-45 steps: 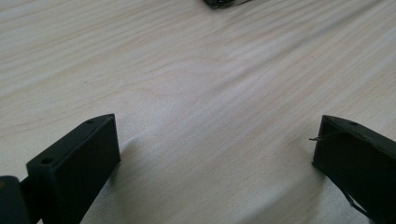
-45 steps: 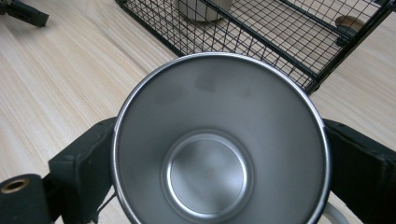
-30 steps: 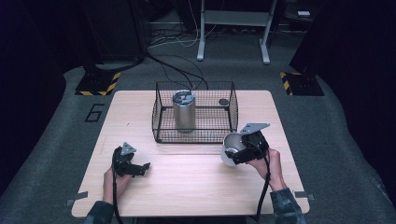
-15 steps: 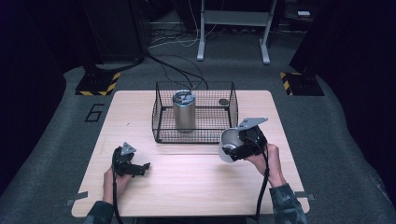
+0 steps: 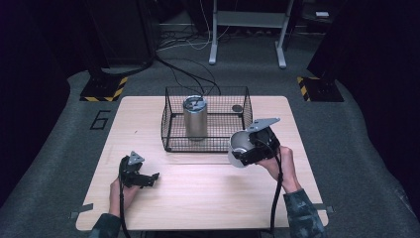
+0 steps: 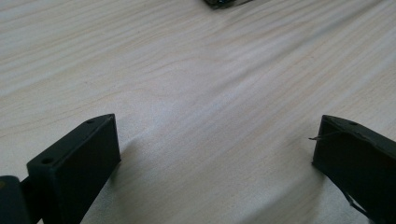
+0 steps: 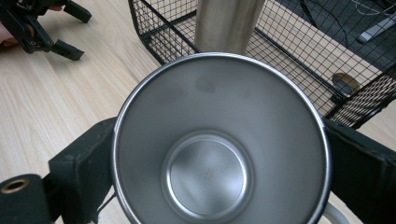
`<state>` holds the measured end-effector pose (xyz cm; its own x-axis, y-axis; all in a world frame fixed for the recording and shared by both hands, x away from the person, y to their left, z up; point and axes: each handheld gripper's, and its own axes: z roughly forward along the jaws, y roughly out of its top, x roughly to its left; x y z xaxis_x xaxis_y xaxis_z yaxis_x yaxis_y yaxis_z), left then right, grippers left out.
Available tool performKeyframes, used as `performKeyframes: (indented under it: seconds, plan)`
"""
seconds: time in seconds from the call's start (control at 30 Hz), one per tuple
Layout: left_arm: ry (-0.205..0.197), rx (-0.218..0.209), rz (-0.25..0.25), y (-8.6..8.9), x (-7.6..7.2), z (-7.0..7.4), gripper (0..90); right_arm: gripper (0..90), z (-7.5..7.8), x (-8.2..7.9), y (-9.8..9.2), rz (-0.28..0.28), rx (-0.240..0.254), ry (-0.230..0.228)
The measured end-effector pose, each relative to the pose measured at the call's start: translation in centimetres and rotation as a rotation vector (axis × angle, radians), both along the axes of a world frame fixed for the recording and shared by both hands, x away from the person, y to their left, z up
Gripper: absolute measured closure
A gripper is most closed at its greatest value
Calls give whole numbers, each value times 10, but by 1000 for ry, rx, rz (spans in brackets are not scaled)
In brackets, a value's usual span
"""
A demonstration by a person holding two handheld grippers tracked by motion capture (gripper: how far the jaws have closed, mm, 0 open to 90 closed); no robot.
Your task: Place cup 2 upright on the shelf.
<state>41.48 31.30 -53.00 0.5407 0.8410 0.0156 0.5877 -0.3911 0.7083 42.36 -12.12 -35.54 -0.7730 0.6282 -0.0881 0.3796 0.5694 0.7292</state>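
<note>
Steel cup (image 5: pixel 240 147), empty, clamped across its body between the jaws of the right gripper (image 5: pixel 253 148); held above the wooden bench (image 5: pixel 208 198), just beside the front right corner of the wire basket (image 5: pixel 174 140). Basket contents: one upright steel tumbler (image 5: pixel 195 118), one small dark disc (image 5: pixel 237 108). Left gripper (image 5: pixel 143 178): low at the bench's front left, jaws wide apart, holding nothing.

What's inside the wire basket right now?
The wire basket holds an upright steel tumbler with its lid on and a small dark round object. The tumbler's contents are covered.
</note>
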Motion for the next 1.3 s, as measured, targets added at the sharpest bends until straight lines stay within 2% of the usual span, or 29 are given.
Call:
performKeyframes:
  seconds: [0.33, 0.6, 0.8, 0.83, 0.93, 1.1, 1.27, 1.3]
  plan:
    - [-2, 2, -1, 0, 0, 0, 2, 58, 10, 5, 9, 7, 7, 8]
    - [-2, 1, 0, 0, 0, 0, 2, 58, 21, 12, 16, 30, 8, -9]
    - [-1, 0, 0, 0, 0, 0, 2, 58, 26, 17, 21, 28, 8, 6]
    - [-13, -3, 6, -1, 0, -1, 2, 58, 27, 19, 22, 35, 2, 0]
    - [-11, -3, 5, 0, 0, -1, 2, 58, 29, 23, 24, 40, 10, -9]
    - [-1, 1, -1, 0, 0, 0, 2, 58, 34, 31, 29, 45, 8, -7]
    - [-12, -3, 6, 0, 0, -1, 2, 58, 39, 40, 33, 40, -2, 12]
    - [-11, -2, 4, 0, 0, -1, 2, 58, 39, 42, 34, 48, 5, -5]
